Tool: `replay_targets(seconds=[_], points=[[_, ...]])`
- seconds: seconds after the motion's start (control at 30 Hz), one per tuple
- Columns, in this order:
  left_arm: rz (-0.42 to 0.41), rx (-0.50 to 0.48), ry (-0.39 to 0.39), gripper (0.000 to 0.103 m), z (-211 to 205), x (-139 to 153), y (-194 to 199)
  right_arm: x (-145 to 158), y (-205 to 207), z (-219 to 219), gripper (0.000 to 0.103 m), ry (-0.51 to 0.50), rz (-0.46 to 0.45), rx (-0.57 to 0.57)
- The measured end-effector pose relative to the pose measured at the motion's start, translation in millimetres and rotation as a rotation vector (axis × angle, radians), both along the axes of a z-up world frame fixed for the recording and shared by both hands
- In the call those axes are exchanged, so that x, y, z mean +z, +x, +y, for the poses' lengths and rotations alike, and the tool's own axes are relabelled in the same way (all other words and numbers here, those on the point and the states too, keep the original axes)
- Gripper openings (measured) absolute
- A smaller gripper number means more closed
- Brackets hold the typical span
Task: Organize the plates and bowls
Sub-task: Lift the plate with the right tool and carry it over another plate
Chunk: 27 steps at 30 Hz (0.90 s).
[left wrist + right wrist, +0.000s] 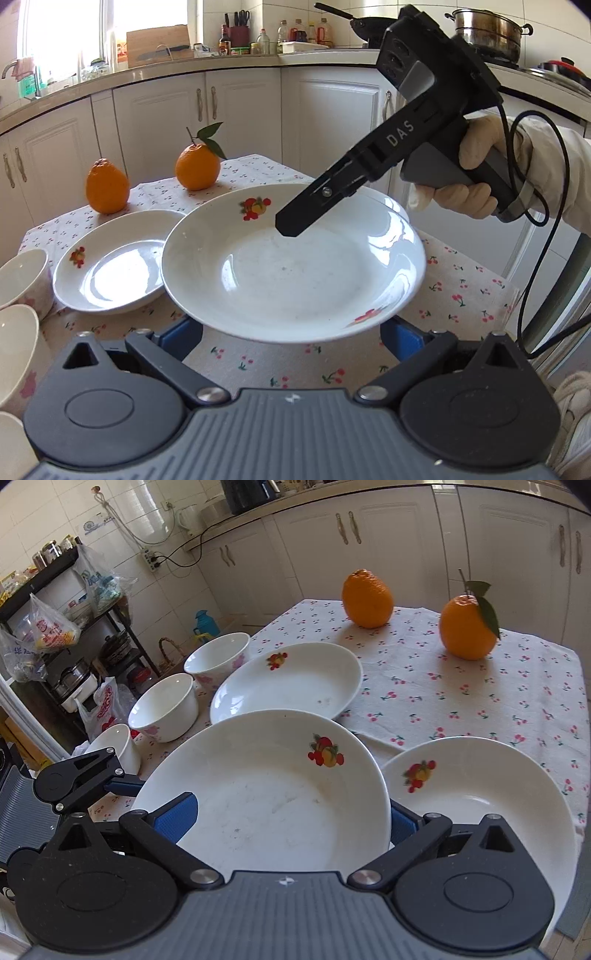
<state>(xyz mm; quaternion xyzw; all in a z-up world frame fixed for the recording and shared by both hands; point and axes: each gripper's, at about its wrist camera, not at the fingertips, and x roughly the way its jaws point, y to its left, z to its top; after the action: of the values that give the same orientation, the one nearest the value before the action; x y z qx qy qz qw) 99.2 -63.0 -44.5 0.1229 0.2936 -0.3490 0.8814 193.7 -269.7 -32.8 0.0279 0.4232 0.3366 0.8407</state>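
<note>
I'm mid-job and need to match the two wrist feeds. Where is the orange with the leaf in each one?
Left wrist view: the orange with the leaf sits upper left of centre, on the far part of the tablecloth.
Right wrist view: it sits upper right, near the table's far corner.
Shared landmark: the plain orange, also at, stands just left of it in both views.
</note>
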Motion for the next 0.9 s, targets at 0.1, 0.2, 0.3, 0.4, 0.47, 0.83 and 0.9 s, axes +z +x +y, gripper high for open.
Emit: replay_targets(seconds=[0.1, 0.2, 0.3, 0.4, 0.47, 0.83, 0.9], points=[[0.005, -0.033, -0.006, 0.101, -14, -1, 10, 1, 4, -19, 0.103, -0.01, -0.002, -0.038], [0.007, -0.064, -0.007, 0.101, -29, -4, 19, 0, 6, -35, 0.103, -0.018, -0.006, -0.073], [0.012, -0.09, -0.003, 0.101, -43, -6, 28, -2, 9, -52, 0.103, -0.021, -0.004, -0.105], [0.021, -0.113, 0.0, 0.101, -54, -8, 35, -5, 11, -66, 0.103, -0.021, 0.0, -0.13], [0.026, -0.127, 0.003, 0.102, -62, -11, 39, -8, 12, -74, 0.103, -0.023, 0.002, -0.148], [0.041, -0.138, 0.014, 0.102, -82, -18, 55, -22, 19, -96, 0.103, -0.022, 0.023, -0.193], [0.047, -0.132, 0.02, 0.102, -84, -19, 59, -24, 20, -98, 0.103, -0.021, 0.025, -0.198]])
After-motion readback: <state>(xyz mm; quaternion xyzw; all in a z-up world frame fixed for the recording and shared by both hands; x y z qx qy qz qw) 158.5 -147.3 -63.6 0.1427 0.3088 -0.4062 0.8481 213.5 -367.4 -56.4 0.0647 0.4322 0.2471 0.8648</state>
